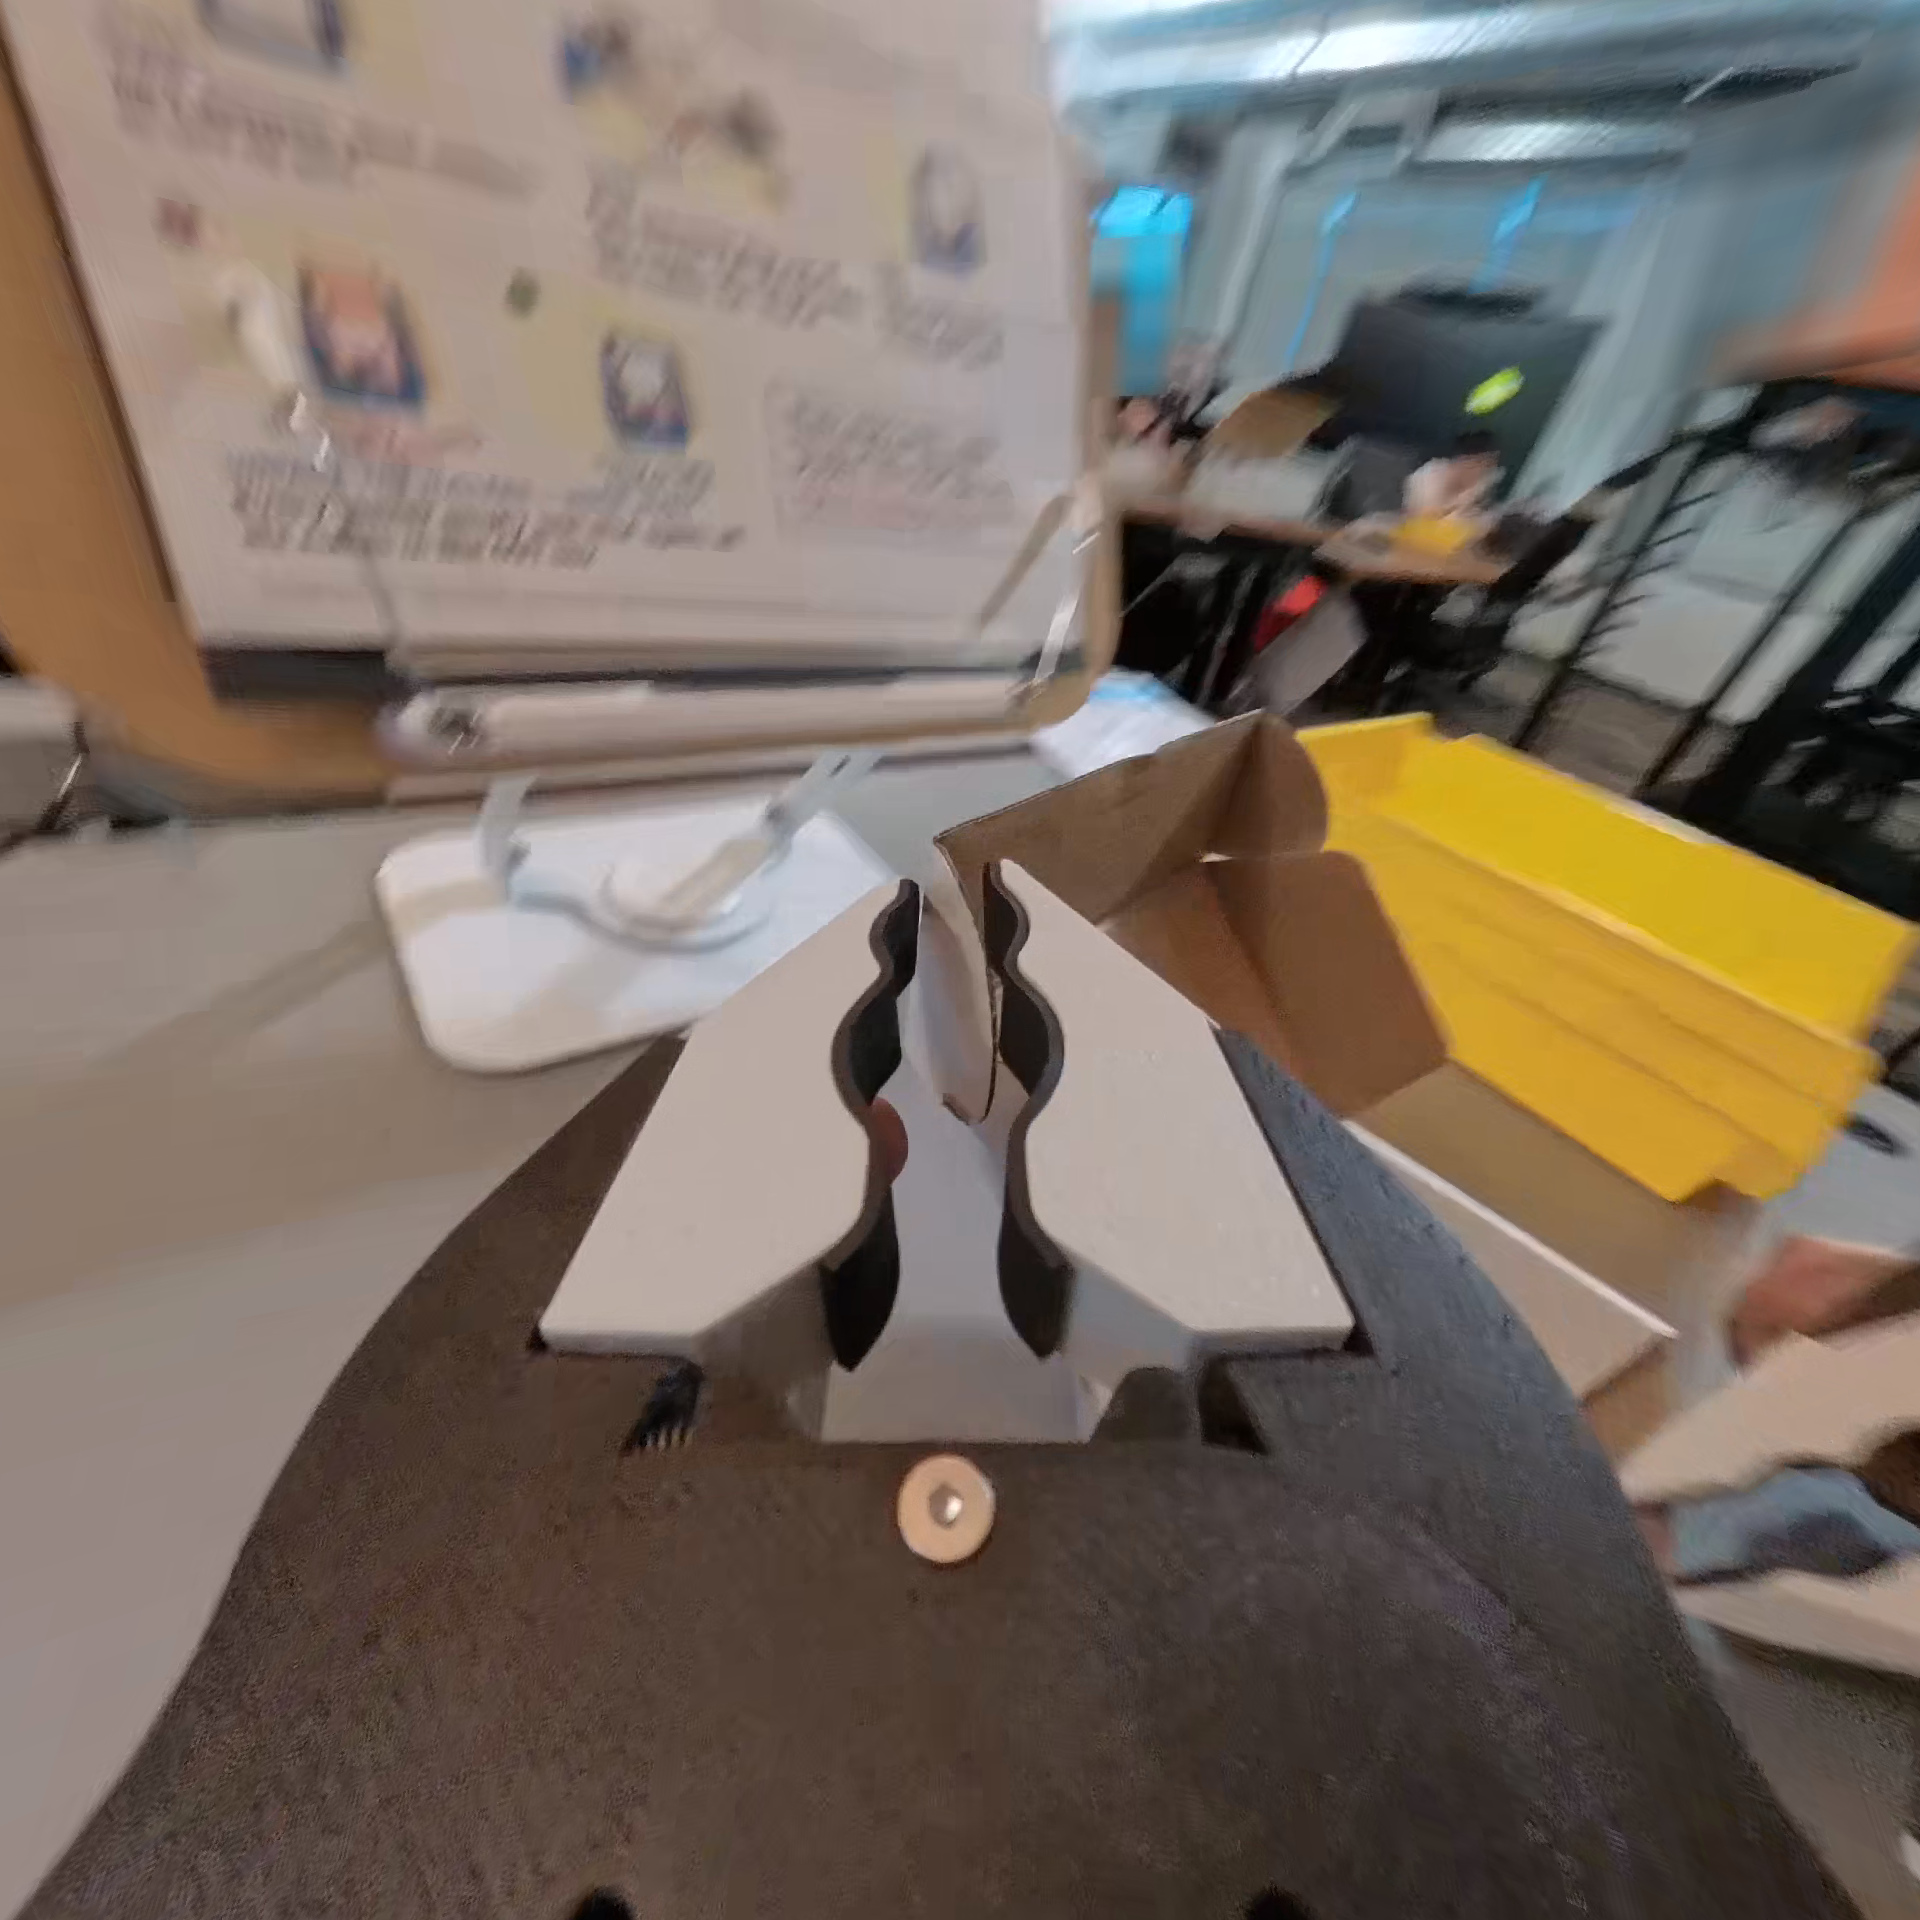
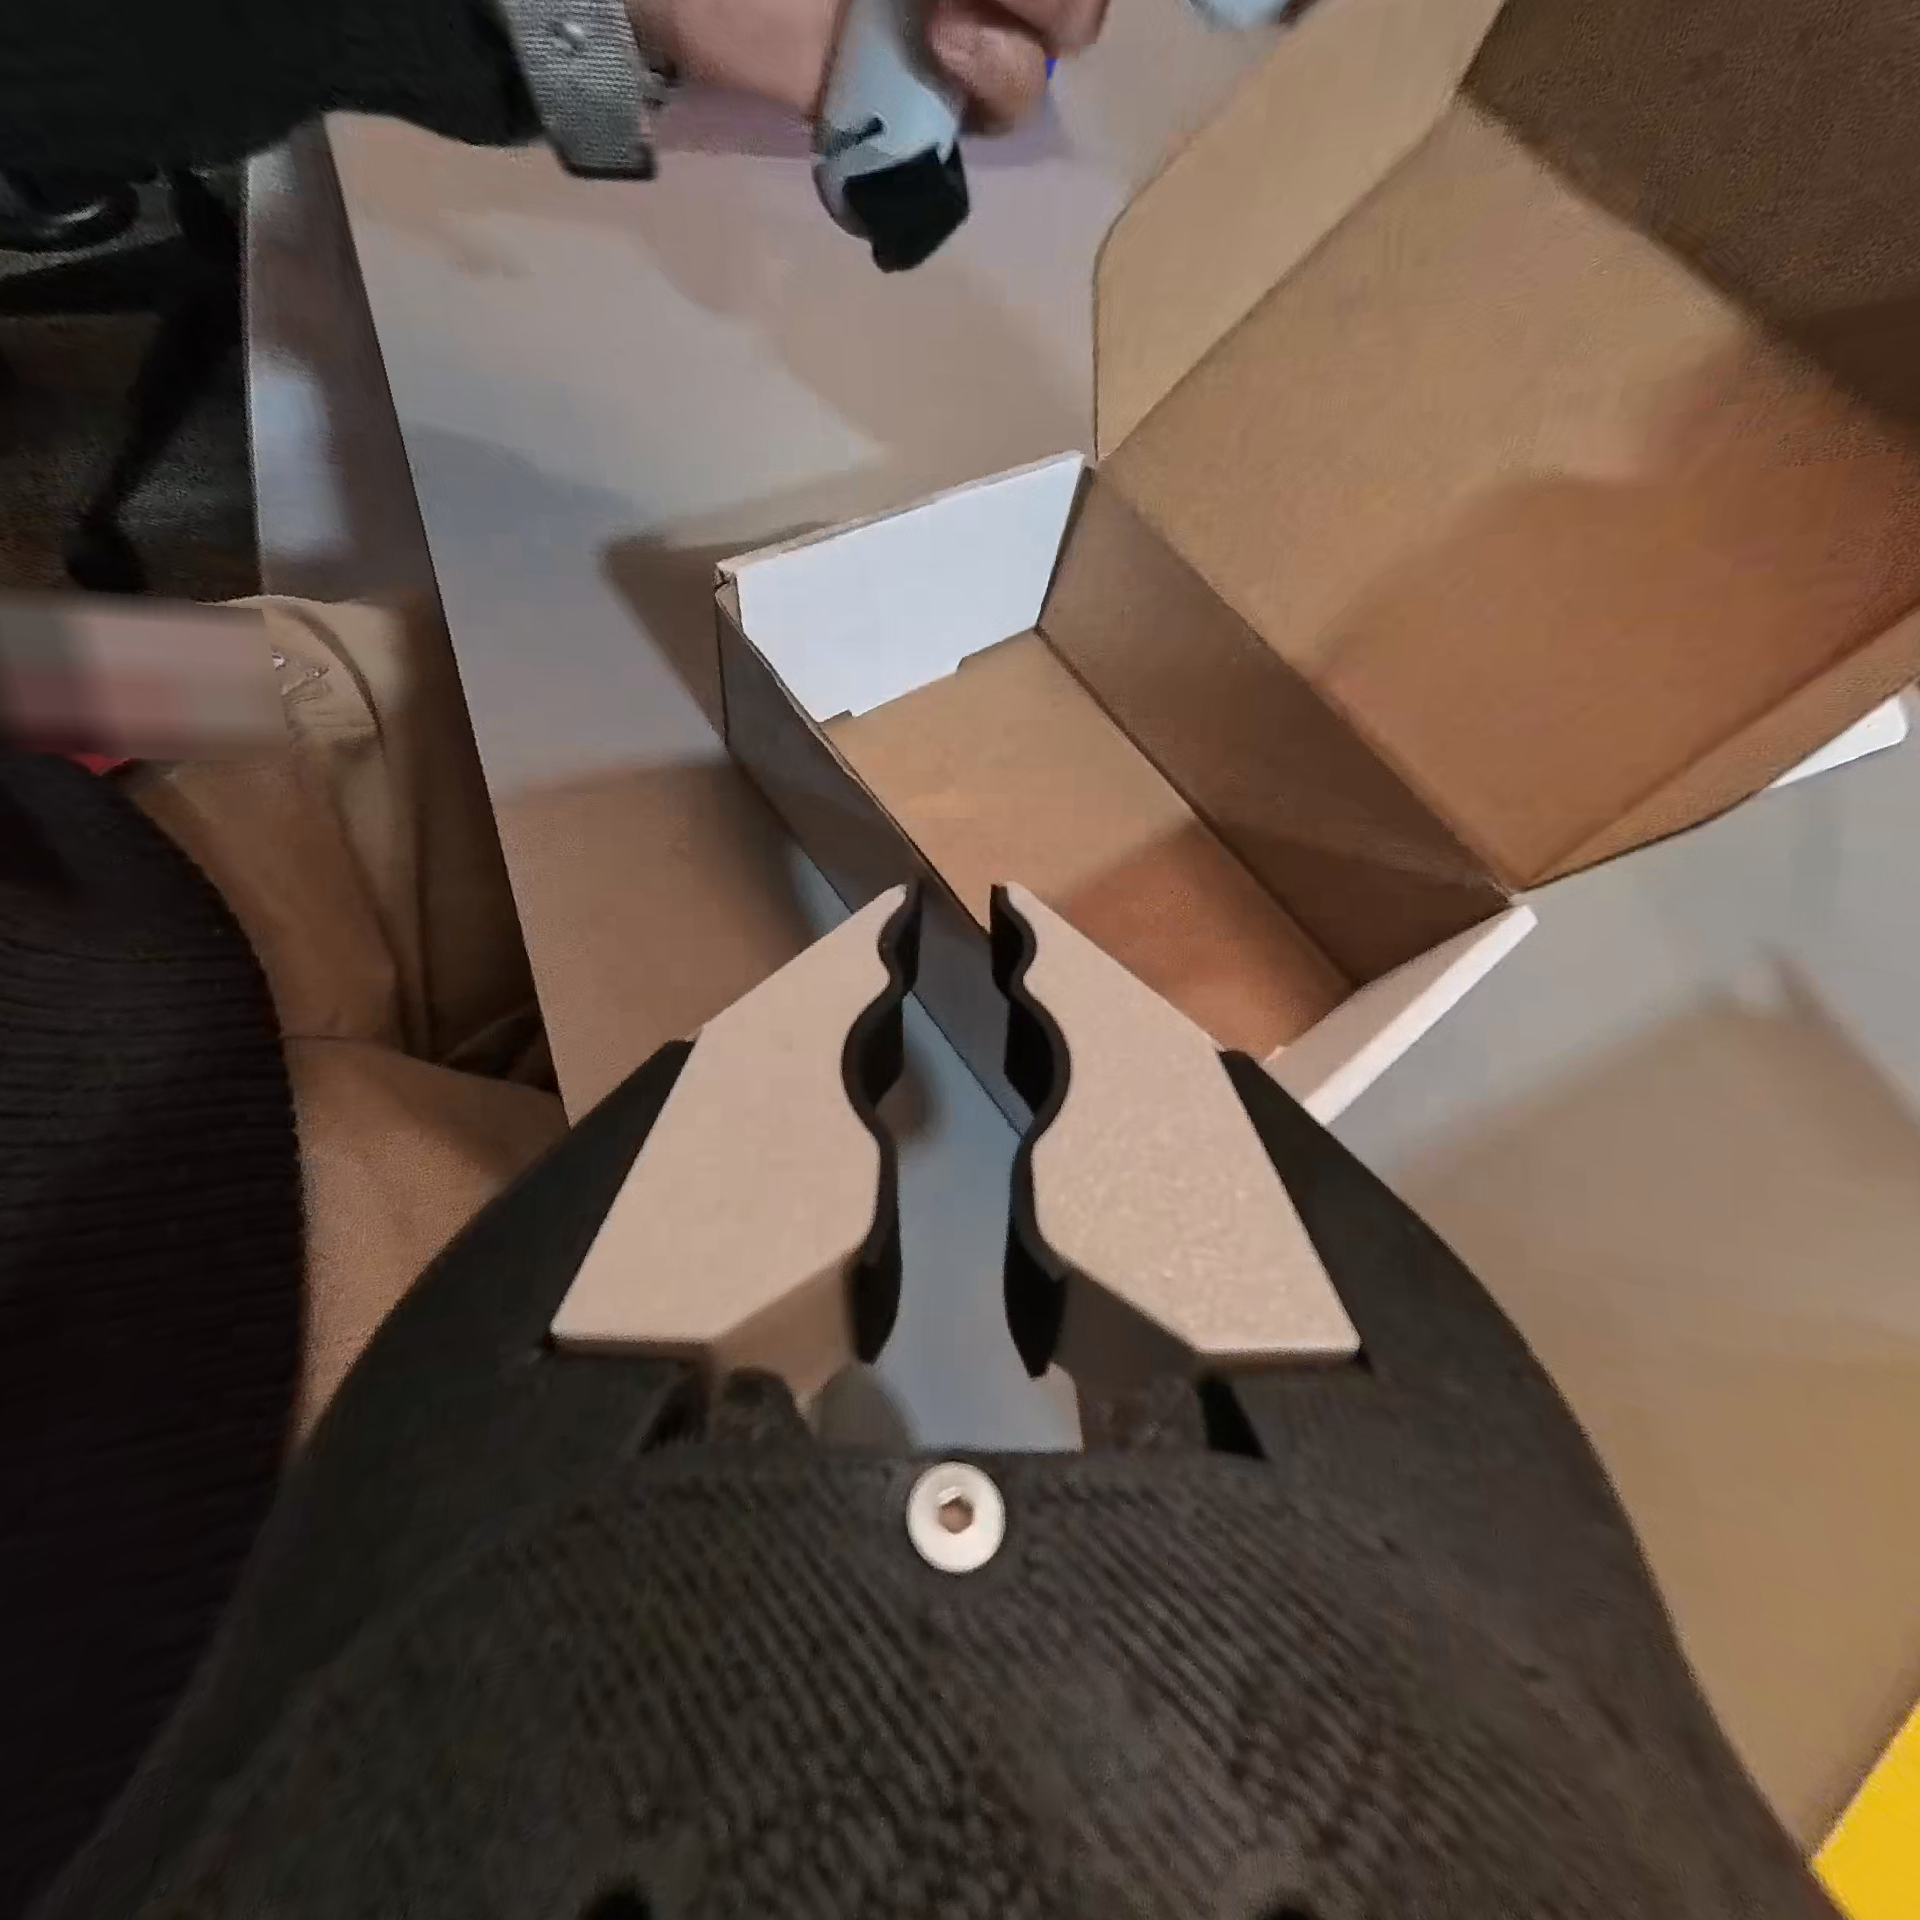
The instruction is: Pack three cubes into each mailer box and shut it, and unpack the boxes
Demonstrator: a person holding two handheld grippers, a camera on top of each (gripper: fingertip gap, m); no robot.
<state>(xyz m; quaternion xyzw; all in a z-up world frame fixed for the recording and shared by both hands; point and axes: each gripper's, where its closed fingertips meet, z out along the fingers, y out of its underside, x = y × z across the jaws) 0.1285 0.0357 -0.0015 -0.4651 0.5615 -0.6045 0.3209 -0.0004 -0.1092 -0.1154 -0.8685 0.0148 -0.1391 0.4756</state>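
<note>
left tongs [image 1: 951,899] pinching cardboard flap [image 1: 1122,842], smooth open mailer box [image 2: 1039,790]

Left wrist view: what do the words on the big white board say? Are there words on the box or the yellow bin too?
White board: printed lines and small pictures, all too blurred to read.
Green sticker far behind: too small and blurred to read.
Mailer box: no writing shows.
Yellow bin: no writing shows.

bin [image 1: 1558,935] behind mailer box [image 1: 1299,935], on table [image 1: 208,1039]
</note>
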